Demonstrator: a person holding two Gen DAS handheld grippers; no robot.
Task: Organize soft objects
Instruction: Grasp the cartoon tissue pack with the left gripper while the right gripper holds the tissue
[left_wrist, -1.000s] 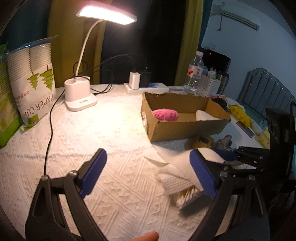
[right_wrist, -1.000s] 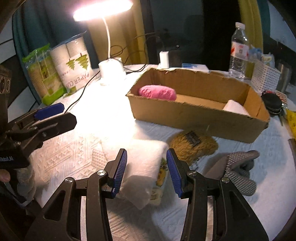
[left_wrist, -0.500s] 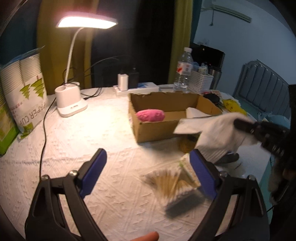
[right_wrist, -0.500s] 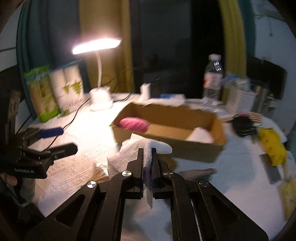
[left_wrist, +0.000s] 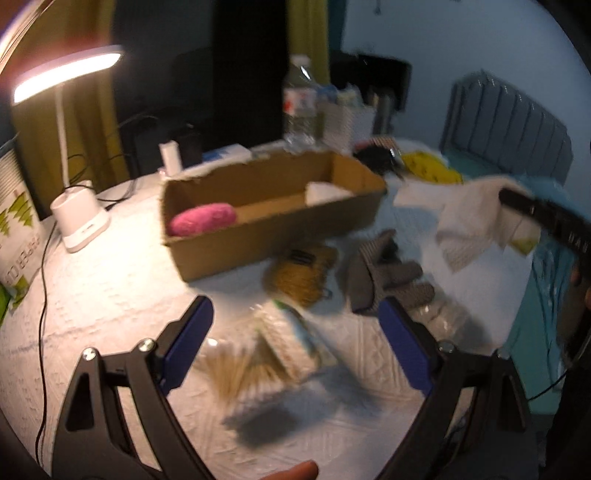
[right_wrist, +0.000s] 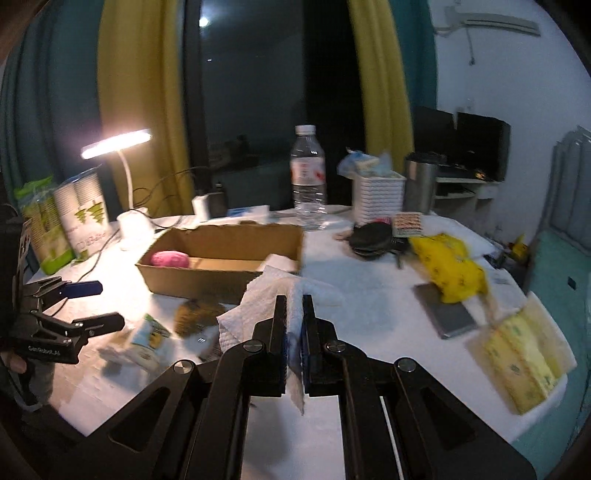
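Right gripper (right_wrist: 294, 321): jaws pinching a white paper towel (right_wrist: 266, 295), lifted above the worktop (right_wrist: 369, 306) beside the right end of the cardboard box (right_wrist: 207, 275). Left gripper (left_wrist: 295, 347): jaws spread, empty, over a blurred cotton swab pack (left_wrist: 284, 343). Bare worktop toward the near edge.

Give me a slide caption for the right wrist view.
Right claw pinches a white paper towel above the table, near the cardboard box.
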